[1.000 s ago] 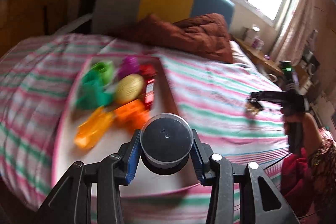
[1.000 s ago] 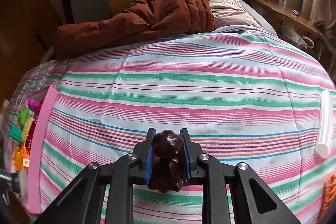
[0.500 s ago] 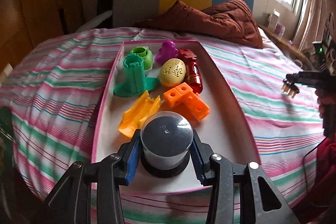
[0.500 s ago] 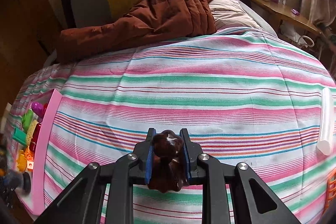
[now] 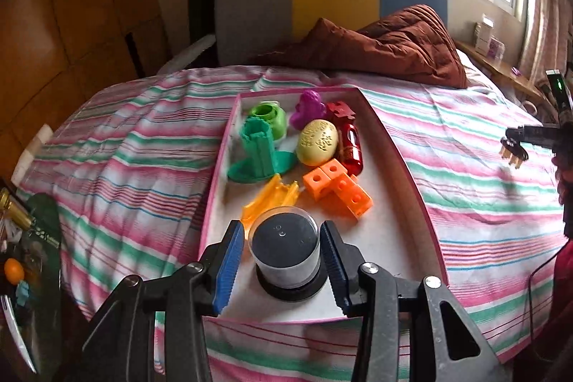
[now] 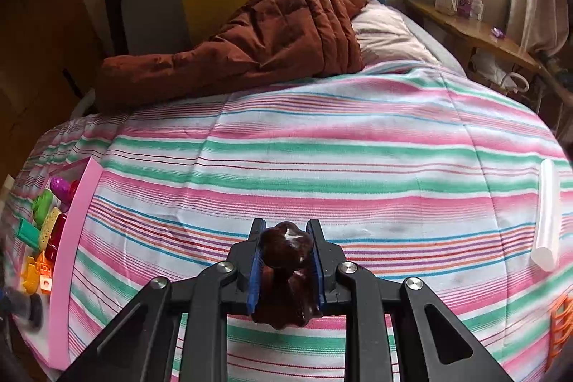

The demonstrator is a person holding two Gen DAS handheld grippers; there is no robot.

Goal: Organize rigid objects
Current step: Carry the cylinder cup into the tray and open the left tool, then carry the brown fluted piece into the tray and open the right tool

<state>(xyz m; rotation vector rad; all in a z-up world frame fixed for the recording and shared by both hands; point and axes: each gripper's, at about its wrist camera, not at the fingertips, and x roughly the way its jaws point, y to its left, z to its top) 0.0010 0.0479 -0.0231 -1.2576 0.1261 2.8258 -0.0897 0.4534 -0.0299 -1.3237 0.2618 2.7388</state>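
A clear jar with a dark lid and black base point(image 5: 284, 249) stands upright on the near end of the pink-rimmed white tray point(image 5: 394, 238). My left gripper point(image 5: 281, 230) straddles it, open, with a small gap between each blue pad and the jar. Further back in the tray lie a green tower point(image 5: 258, 149), a yellow egg point(image 5: 318, 142), orange blocks point(image 5: 336, 187), a red bottle point(image 5: 351, 145) and a purple figure point(image 5: 308, 108). My right gripper point(image 6: 285, 238) hovers over the striped bedspread, shut on a glossy brown figurine point(image 6: 286, 253). It also shows at the right edge of the left wrist view.
The tray point(image 6: 77, 213) sits on the bed's left side. A brown quilt point(image 6: 268, 34) lies at the headboard. A white tube point(image 6: 546, 213) and an orange grid piece point(image 6: 560, 321) rest on the bedspread at the right. Clutter sits on a low surface point(image 5: 32, 260) left of the bed.
The left gripper carried the jar down onto the near end of the tray, and its pads have come off the jar's sides. The right gripper and its brown figurine stayed put.
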